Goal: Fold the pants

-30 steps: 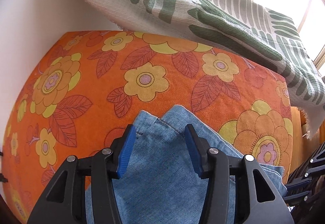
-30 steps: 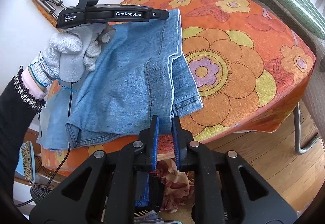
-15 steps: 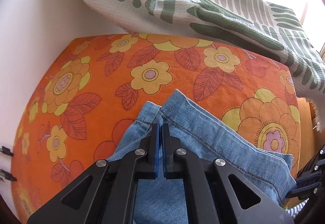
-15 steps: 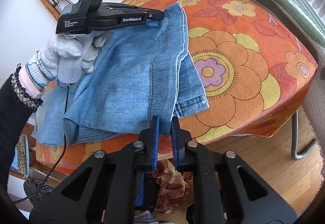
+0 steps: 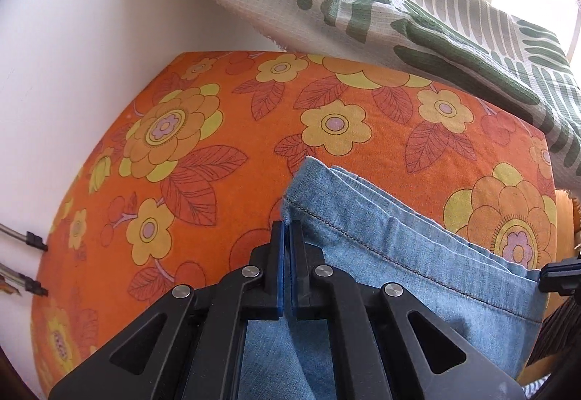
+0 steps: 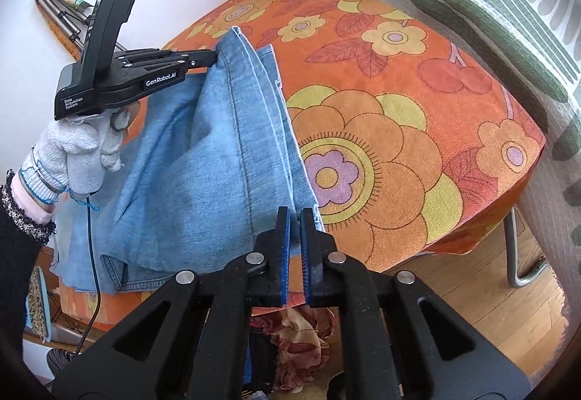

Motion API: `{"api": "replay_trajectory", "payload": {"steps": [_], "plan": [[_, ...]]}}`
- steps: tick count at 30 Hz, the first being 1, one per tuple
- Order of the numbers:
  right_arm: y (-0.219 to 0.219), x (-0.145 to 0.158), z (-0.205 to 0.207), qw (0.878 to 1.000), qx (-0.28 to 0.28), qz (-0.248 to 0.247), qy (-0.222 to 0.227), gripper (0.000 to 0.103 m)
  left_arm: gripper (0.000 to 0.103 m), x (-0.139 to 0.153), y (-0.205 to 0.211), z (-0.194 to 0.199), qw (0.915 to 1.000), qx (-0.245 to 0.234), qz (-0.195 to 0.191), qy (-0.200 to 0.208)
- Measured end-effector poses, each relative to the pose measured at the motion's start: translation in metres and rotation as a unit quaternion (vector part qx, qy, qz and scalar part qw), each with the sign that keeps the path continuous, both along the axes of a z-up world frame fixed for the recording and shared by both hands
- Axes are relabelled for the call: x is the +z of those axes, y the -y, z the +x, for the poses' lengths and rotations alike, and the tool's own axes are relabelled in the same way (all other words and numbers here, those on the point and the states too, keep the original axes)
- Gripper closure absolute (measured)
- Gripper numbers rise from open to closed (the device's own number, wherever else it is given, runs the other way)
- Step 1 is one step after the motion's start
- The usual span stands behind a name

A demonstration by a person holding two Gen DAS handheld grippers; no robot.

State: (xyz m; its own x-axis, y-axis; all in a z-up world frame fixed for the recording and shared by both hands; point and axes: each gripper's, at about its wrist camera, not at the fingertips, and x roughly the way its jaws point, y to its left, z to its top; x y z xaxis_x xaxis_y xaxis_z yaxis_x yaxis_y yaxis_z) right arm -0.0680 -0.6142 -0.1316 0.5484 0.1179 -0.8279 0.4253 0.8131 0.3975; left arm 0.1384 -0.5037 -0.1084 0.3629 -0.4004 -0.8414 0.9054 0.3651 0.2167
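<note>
So the thing your next move hangs on is that lifted edge: you've got the pants (image 6: 203, 160) strung between both tools, and the held edge runs as one long line from the left tool (image 6: 214, 59) at the far end, up near the wall, down to the right tool (image 6: 295, 218) at the near end by the front edge of the table (image 6: 435, 80). Your left tool (image 5: 285, 229) has its pads pinched right down on the hem corner, with only a sliver of denim showing between them, and the right one is closed on the near corner the same way, jaws nearly together with fabric in the gap. The rest of the pants hangs and trails off to your left from that edge, down toward your gloved left hand (image 6: 83, 153), while the bare orange flowered cloth lies off to the right. My guess is the fold goes whichever way you carry that edge across, so keep both ends level or it'll skew. The pants (image 5: 399, 254) are light blue denim, already doubled over in a few layers judging by the stacked hems, soft and floppy, sagging a bit between the two grips, with a rumpled waistband-ish bunch at the lower left.
</note>
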Motion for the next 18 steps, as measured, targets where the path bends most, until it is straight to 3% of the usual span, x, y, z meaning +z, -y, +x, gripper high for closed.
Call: {"api": "replay_trajectory", "payload": {"steps": [3,12,18], "plan": [[0.01,-0.003,-0.003,1.0,-0.015,0.005,-0.005,0.099,0.102,-0.006,0.003,0.0,0.9999,0.005,0.012,0.01],[0.026,-0.005,-0.014,0.994,-0.027,0.104,0.037,0.097,0.102,-0.004,0.005,-0.003,1.0,-0.001,0.002,0.005],[0.013,-0.008,-0.01,0.994,-0.001,0.106,0.022,0.095,0.102,-0.008,0.007,-0.003,1.0,0.0,0.002,0.0]]}}
